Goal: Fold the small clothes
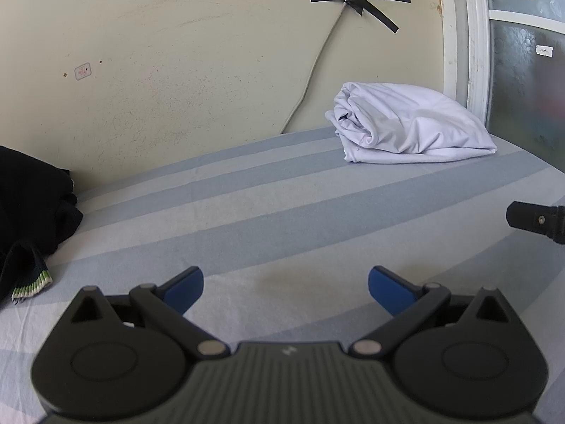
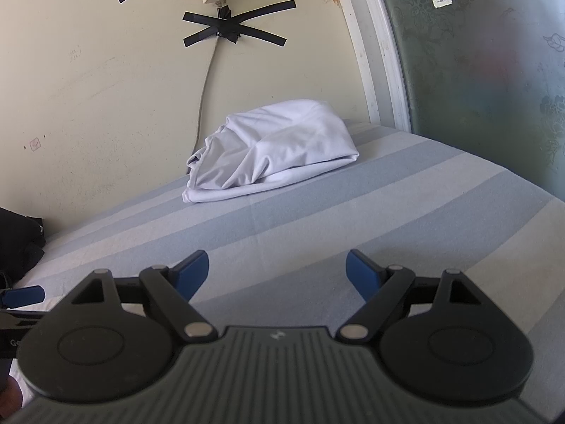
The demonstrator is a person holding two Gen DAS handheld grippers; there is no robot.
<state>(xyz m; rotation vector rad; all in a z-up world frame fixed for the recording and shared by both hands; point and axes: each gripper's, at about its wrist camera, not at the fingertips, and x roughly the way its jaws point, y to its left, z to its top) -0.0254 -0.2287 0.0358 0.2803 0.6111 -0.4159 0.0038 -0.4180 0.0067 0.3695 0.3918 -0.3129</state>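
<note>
Two blue-padded grippers, left (image 1: 286,288) and right (image 2: 277,274), hover spread and empty over the striped blue sheet (image 1: 247,212), so with the folded white garment (image 1: 409,129) upper right, I'd guess fetching the crumpled black clothing (image 1: 31,198) at far left comes next.

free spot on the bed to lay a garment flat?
Bare striped sheet from both open claws, left claw and right claw, up to the white folded garment. Crowded only at the left edge by the black clothes.
</note>
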